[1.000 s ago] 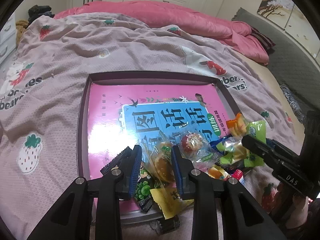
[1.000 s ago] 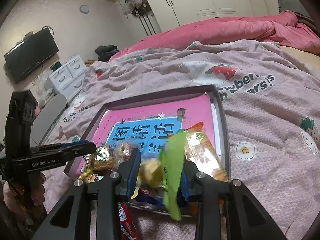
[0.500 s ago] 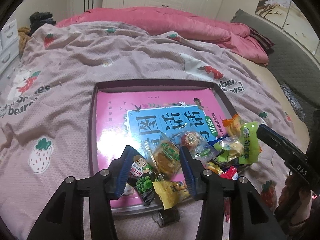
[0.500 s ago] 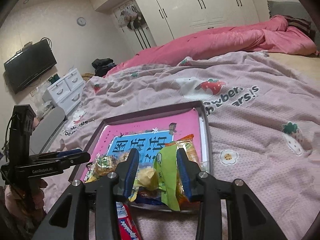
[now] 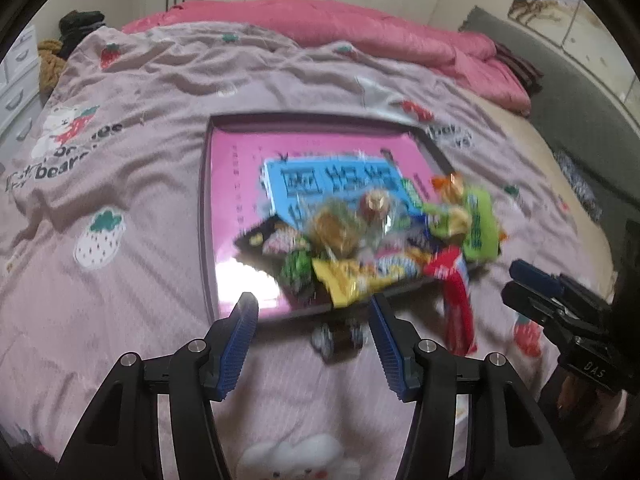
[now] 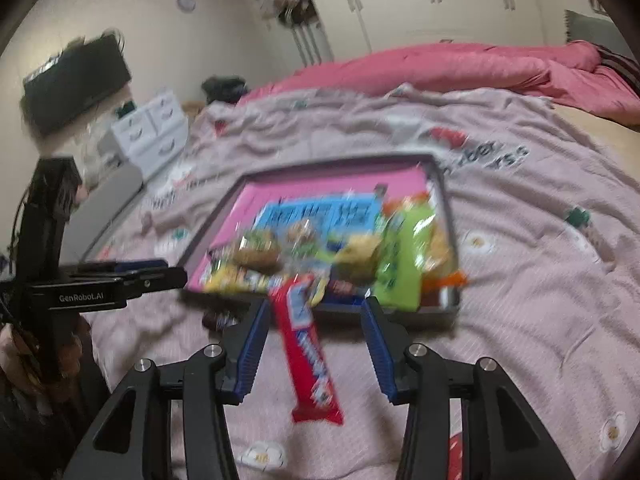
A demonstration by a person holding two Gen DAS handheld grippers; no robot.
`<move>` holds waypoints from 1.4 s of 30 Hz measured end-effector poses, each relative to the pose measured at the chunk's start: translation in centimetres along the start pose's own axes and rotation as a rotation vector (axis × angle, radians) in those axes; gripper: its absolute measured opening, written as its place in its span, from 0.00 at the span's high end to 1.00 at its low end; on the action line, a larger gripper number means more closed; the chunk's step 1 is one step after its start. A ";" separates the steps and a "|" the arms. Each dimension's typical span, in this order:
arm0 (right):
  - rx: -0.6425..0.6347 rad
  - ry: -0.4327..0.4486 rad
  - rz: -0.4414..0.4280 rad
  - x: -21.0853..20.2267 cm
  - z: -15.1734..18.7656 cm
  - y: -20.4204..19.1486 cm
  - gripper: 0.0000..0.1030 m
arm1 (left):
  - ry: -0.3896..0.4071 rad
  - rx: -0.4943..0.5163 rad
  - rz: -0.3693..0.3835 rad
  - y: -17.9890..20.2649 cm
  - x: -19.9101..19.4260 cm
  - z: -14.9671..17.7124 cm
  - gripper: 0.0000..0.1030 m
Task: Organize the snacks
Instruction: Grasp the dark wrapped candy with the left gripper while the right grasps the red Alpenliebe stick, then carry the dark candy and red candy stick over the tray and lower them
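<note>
At the tray's [image 5: 206, 216] six o'clock rim on the bedspread [image 5: 120, 312]: snacks [image 5: 372, 240] heaped inside, red bar [image 6: 308, 344] overhanging, dark candy [image 5: 338, 338] outside; left gripper [image 5: 312, 344] and right gripper [image 6: 314, 348] opening, empty; risk of knocking more snacks out.

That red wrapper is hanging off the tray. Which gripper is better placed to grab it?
Probably the right gripper: its opening jaws, pressing on nothing, frame the red wrapper. The left gripper frames a small dark candy instead.
</note>
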State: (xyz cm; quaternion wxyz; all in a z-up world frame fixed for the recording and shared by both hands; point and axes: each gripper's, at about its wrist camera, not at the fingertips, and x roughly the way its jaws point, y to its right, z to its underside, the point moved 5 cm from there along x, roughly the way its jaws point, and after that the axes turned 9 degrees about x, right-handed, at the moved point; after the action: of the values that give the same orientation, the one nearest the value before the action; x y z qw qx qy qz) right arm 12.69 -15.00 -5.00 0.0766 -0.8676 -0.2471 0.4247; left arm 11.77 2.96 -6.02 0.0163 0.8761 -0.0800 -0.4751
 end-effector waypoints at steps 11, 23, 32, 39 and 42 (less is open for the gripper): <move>-0.157 -0.105 0.072 3.4 3.2 -1.7 0.54 | -0.095 -0.003 0.019 2.1 4.2 3.0 0.43; -0.198 -0.101 0.064 3.8 3.1 -2.2 0.80 | -0.088 -0.010 0.026 2.4 5.4 2.8 0.65; -0.147 0.035 -0.029 0.3 0.6 -3.0 0.80 | 0.004 -0.004 0.049 2.3 0.1 1.9 0.65; -0.099 0.119 -0.049 -0.3 -2.4 -2.6 0.80 | 0.095 -0.014 -0.022 0.3 -2.0 -1.5 0.65; -0.091 0.132 -0.051 0.0 -3.5 -2.5 0.80 | 0.092 -0.036 -0.049 -1.0 -1.3 -2.3 0.65</move>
State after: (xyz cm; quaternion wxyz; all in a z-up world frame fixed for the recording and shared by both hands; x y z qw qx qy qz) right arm 14.52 -12.58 -1.99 0.0641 -0.8897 -0.2827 0.3528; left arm 13.13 4.00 -3.73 0.0243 0.8983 -0.0491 -0.4359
